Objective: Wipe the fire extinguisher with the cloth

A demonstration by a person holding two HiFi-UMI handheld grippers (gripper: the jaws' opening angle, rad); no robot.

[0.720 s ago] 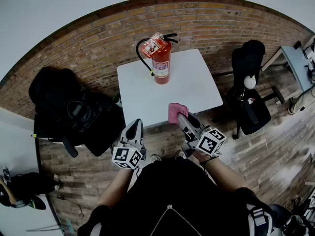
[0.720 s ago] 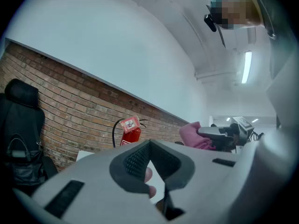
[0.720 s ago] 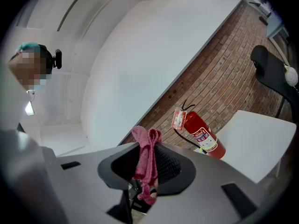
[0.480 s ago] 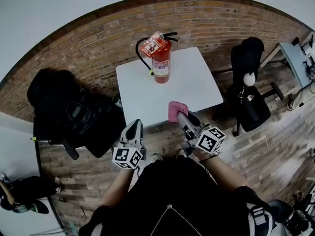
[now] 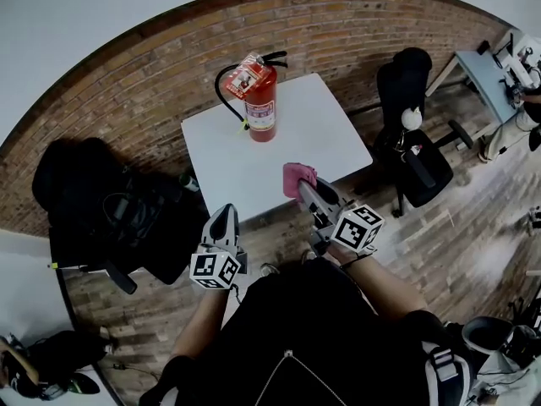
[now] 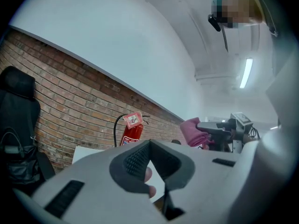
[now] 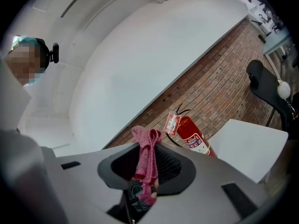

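Now the right tool (image 5: pixel 308 191), pinching the bunched pink cloth (image 5: pixel 297 178) firmly between its jaws, has crept forward a little, so the cloth hangs just over the near edge of the white bench (image 5: pixel 325 138) rather than short of it. The left tool (image 5: pixel 226 215) has stayed low and off the bench, its jaws pressed together on nothing. Further out, the red fire extinguisher (image 5: pixel 261 101) stands upright near the bench's far left corner, hose looped at its side and a tag at its neck, well apart from the cloth. Behind it runs a brick wall (image 5: pixel 152 83). The small advance suggests the reach toward the cylinder is only beginning: no wiping contact exists yet, and most of the bench top remains to be crossed before the cloth can touch it.
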